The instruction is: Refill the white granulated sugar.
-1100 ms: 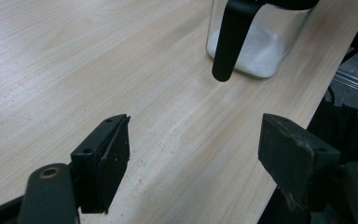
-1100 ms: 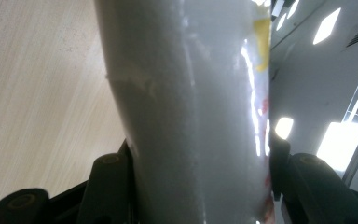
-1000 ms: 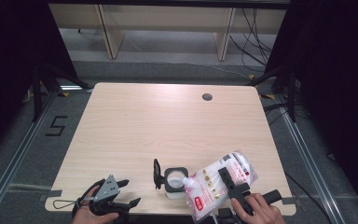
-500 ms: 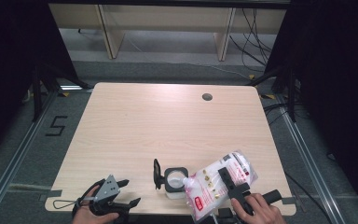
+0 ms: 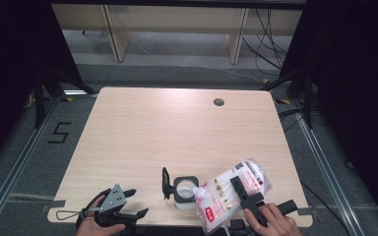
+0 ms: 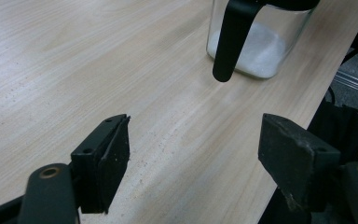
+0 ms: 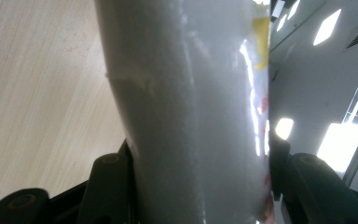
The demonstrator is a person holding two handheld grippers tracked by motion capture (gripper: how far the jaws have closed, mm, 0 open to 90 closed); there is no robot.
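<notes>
- Right gripper clamps the refill bag, long axis tilted, spout toward jar just left.
- Left gripper empty, jaws wide, farther off.

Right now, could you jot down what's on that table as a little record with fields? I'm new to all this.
Work in hand: pouring white grains from a bag into a jar
Bag: clear plastic with red print, tilted, its corner over the jar's mouth
Jar: square glass, black rim, partly filled with white grains, lid hanging open at its side
Right gripper: shut on the bag
Left gripper: jaws open, nothing between them, resting near the table's front edge
Table: pale wood, with a round hole near the far edge
</notes>
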